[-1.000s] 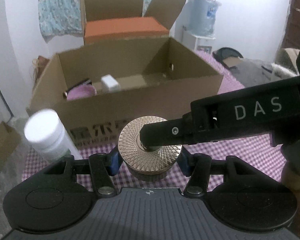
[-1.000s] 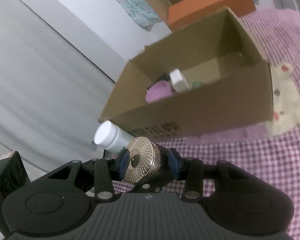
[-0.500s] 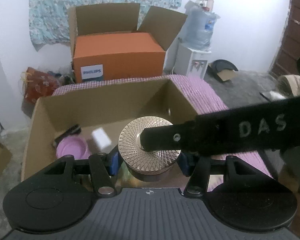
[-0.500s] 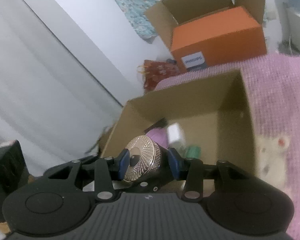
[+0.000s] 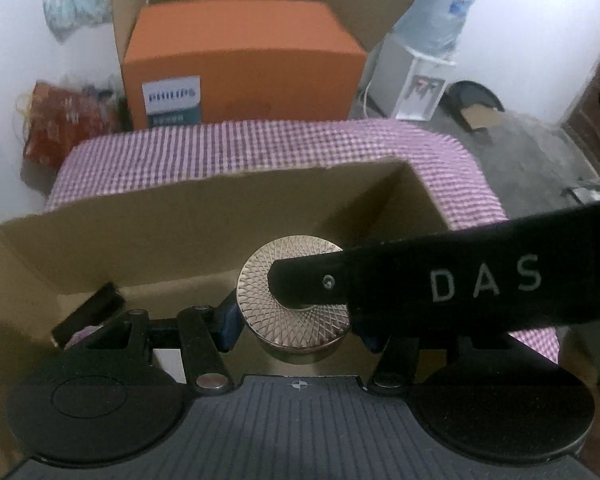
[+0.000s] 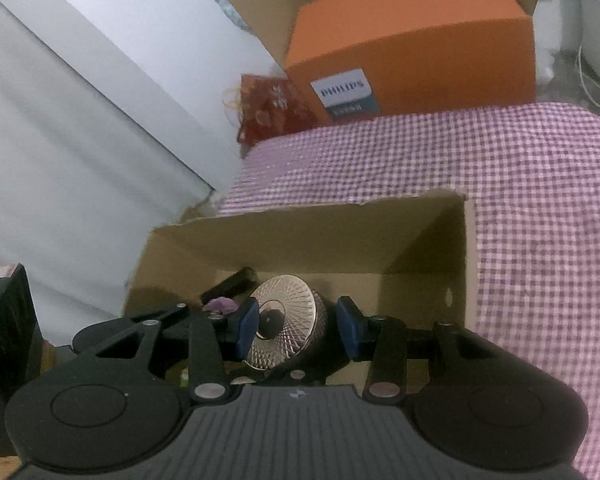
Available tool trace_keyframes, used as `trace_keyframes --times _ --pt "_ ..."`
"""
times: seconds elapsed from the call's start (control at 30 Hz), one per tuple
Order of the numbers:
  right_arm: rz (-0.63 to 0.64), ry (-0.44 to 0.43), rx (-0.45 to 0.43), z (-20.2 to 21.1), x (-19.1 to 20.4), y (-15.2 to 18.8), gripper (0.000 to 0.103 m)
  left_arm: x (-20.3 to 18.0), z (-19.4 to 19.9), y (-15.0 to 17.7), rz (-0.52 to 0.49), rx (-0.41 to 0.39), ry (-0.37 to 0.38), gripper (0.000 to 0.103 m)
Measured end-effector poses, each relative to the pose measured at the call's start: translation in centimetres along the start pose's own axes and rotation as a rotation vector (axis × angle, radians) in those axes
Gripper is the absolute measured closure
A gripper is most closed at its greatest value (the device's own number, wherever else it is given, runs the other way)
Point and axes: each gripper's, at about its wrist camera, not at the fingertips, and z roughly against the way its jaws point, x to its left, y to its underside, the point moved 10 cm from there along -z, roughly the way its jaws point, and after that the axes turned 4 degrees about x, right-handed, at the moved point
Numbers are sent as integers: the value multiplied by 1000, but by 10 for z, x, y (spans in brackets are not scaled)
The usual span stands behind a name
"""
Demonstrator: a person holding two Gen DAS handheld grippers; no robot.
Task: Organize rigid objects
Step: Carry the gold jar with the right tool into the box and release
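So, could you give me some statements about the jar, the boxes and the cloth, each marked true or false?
1. The round jar with the gold patterned lid is over the open brown cardboard box. True.
2. Only the left hand-held gripper holds it. False: the right hand-held gripper clamps it too.
3. The orange cardboard box bears a Philips label. True.
4. The brown box stands on bare wood. False: it is on a purple-and-white checked cloth.
5. The brown box is empty. False: a black object lies inside.
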Motion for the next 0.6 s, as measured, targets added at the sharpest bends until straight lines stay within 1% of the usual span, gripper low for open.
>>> trace_keyframes --times 0.17,0.27,0.4,0.43,0.5,0.6 --pt "41 37 37 -18 -3 -8 57 7 -16 -2 23 45 -15 48" --pt "65 59 53 -27 -3 -7 57 11 -22 -2 49 71 -8 47" --pt "69 65 57 -32 -3 -7 57 14 -32 0 64 105 -9 45" --pt "69 66 60 -33 -3 -6 57 14 -33 2 71 108 -11 45" --pt "69 51 53 -33 -1 -5 57 13 -31 1 78 98 11 44" --pt "61 32 26 -25 3 -6 57 9 -22 -2 62 70 1 44"
